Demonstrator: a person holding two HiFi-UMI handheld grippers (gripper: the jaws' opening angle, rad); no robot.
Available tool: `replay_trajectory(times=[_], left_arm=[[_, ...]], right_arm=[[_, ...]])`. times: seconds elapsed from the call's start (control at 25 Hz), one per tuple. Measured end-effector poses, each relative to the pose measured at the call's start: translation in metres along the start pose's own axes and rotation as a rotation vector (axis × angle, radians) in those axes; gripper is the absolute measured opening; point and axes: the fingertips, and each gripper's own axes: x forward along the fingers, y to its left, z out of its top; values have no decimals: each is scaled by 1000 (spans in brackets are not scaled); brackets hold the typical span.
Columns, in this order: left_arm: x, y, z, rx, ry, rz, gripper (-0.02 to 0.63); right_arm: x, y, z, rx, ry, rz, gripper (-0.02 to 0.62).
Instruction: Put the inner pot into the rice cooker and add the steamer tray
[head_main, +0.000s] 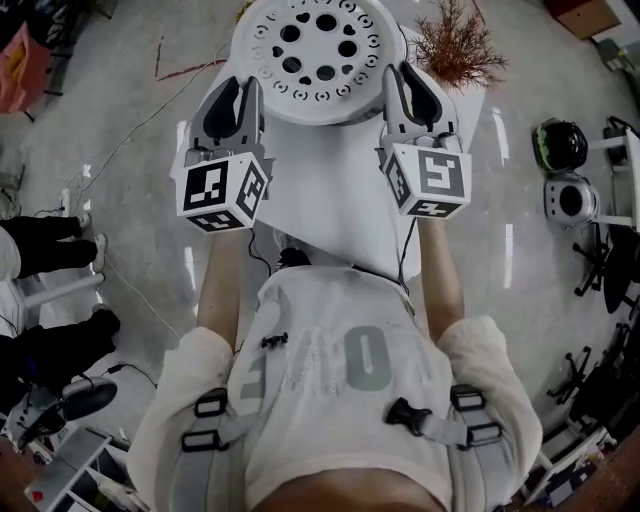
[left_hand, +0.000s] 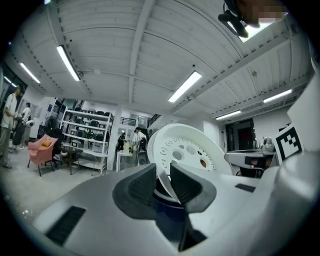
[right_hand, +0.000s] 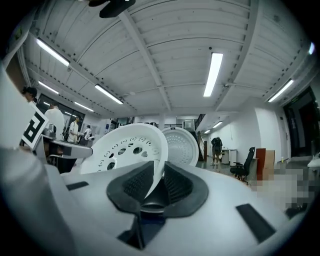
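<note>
Step in hand, as judged: the 2nd half of the task, i.e. adding the steamer tray (head_main: 318, 55). The tray, white and perforated w/ round holes, is held up in the air over the far end of the table (head_main: 330, 200), carried by both grippers at opposite sides of its rim.

The left gripper (head_main: 240, 100) is clamped on the tray's left rim; in the left gripper view the thin rim edge is seen pinched btwn the two dark pads (left_hand: 142, 185). The right gripper (head_main: 410, 95) is clamped likewise on the right rim, its pads (right_hand: 137, 182) nearly together w/ only the rim btwn them.

The rice cooker and inner pot are not made out in the head view; prob. hidden under the tray. A round dotted disc (right_hand: 181, 146) is seen just behind the tray in the right gripper view; poss. the cooker's open lid, but this cannot be told.

Next move, as judged: the tray must be kept level, centred over the pot's mouth and lowered evenly w/ both grips, then released only once it is seated.

Surface: a plain white table, w/ a reddish dried plant (head_main: 455, 45) at its far right. Room: a glossy grey floor (head_main: 130, 110) w/ cables (head_main: 130, 150), open shelving (left_hand: 85, 135), a pink armchair (left_hand: 42, 149), an office chair (right_hand: 245, 167) and strip lights (right_hand: 212, 72) on a ribbed ceiling.
</note>
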Motion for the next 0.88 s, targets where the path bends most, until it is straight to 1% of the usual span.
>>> replay_trajectory(times=[0.24,0.36,0.48,0.64,0.88], left_arm=[[10,0,13,35,-68,-13,94],[26,0,30,67,-86,-30,94],[48,-3,45,80,-95,-36,92],[71,-2,44,80,-77,-39,91],[95,10,13,68,14,-35,91]], right_arm=[[2,-4,5,-23,-49,-38,72],[13,-12,14,-21,-58,-56,74],[26,-25,19,-6,-52,-63,75],[41,-37,9,10,-19,-69,78],[61,-39,-21,34,76,-69,80]])
